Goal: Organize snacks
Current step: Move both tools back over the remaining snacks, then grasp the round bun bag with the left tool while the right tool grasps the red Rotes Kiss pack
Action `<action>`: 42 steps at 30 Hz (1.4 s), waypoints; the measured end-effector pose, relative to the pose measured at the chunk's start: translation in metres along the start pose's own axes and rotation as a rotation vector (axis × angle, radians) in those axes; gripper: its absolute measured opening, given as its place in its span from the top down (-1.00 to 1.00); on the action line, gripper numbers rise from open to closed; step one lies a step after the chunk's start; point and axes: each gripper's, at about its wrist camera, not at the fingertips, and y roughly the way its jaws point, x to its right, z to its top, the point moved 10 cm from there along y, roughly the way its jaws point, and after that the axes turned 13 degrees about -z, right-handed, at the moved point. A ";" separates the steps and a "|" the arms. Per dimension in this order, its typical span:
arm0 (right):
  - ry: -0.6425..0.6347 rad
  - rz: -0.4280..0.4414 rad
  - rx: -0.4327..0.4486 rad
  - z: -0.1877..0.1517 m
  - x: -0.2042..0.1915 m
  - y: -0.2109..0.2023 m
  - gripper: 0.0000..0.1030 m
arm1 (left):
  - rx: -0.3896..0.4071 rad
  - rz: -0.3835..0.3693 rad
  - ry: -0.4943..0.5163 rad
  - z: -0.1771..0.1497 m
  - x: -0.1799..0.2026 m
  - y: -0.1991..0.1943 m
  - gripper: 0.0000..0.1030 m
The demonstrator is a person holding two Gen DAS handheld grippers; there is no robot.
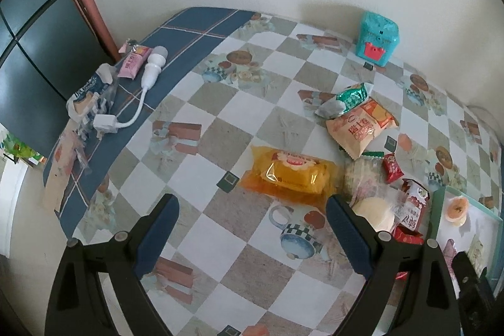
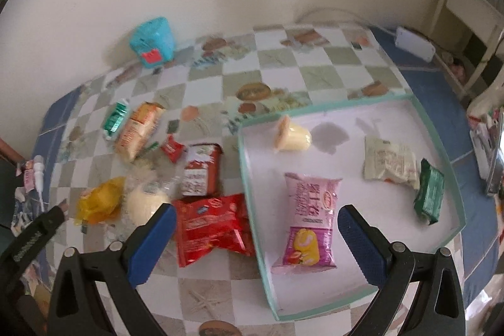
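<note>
Counted four packets inside the white tray [image 2: 252, 165] with its mint-green rim: a pink cake packet [image 2: 307, 217] at the near middle, a cream packet [image 2: 389, 167], a dark green packet [image 2: 429, 194] leaning at the right wall, and a pale jelly cup [image 2: 291, 132] on its side near the far edge. Chinese lettering on the pink packet, too blurred to read.

Left of the tray, loose on the checked tablecloth [image 1: 239, 102]: one big red packet [image 2: 212, 224] touching the tray's near-left wall, one red-and-white packet [image 2: 200, 172], one small red sachet [image 1: 392, 167], one yellow cake packet [image 1: 289, 175], one round white bun in clear wrap [image 1: 376, 211], one orange biscuit packet [image 1: 362, 128], one green foil packet [image 1: 351, 96]. Writing there not legible.

Further back, one teal box [image 1: 377, 39] by the wall.

Left gripper [image 1: 252, 214] spread wide above bare cloth, nothing between the jaws. Right gripper [image 2: 256, 225] also spread wide, straddling the tray's left wall, gripping nothing.
</note>
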 end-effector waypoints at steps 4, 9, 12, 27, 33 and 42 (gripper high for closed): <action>-0.014 -0.008 -0.059 -0.008 0.002 0.022 -1.00 | -0.031 -0.010 -0.007 -0.005 0.002 0.010 -0.84; -0.030 -0.005 -0.111 -0.018 -0.001 0.039 -1.00 | -0.076 -0.016 0.004 -0.013 0.011 0.025 -0.84; -0.030 -0.015 -0.127 -0.021 0.001 0.045 -1.00 | -0.123 -0.028 0.014 -0.021 0.018 0.041 -0.84; -0.026 -0.036 -0.130 -0.016 0.008 0.064 -1.00 | -0.130 -0.184 0.019 -0.017 0.053 0.057 -0.84; -0.005 -0.050 -0.134 -0.014 0.017 0.066 -1.00 | -0.154 -0.239 0.089 -0.024 0.080 0.066 -0.84; 0.023 -0.056 -0.150 -0.013 0.026 0.070 -1.00 | -0.190 -0.248 0.159 -0.035 0.109 0.085 -0.83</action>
